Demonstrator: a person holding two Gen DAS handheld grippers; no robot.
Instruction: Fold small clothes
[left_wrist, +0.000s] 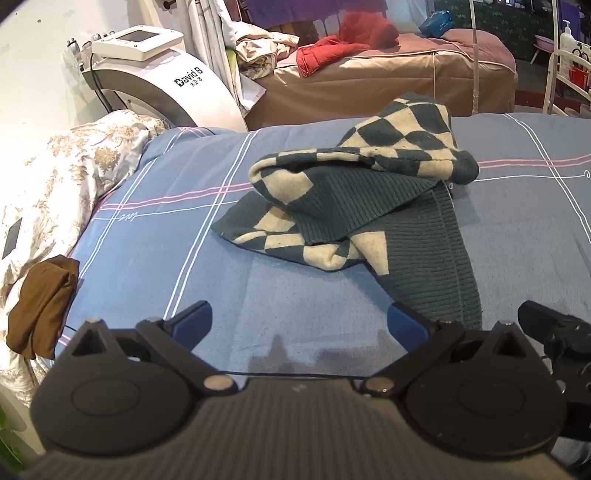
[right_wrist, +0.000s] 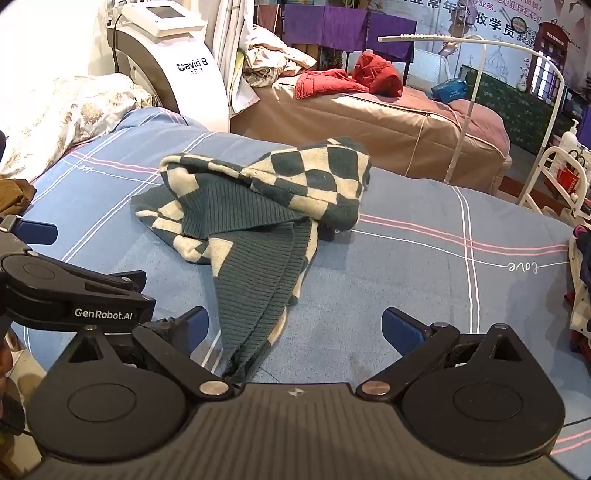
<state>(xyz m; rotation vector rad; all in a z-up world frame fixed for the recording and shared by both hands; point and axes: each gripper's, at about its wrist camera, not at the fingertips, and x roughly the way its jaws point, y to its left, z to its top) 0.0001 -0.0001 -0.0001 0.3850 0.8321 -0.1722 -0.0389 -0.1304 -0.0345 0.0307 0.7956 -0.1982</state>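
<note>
A dark green and cream checkered knit garment lies crumpled on the blue striped bed sheet; it also shows in the right wrist view. My left gripper is open and empty, low over the sheet, just short of the garment's ribbed edge. My right gripper is open and empty; the garment's ribbed hem runs down between its fingers. The left gripper shows at the left edge of the right wrist view. The right gripper's finger shows at the right of the left wrist view.
A folded brown cloth lies at the sheet's left edge beside a floral quilt. A white machine stands behind the bed. Another bed with red clothes lies beyond. A white rack stands at the right.
</note>
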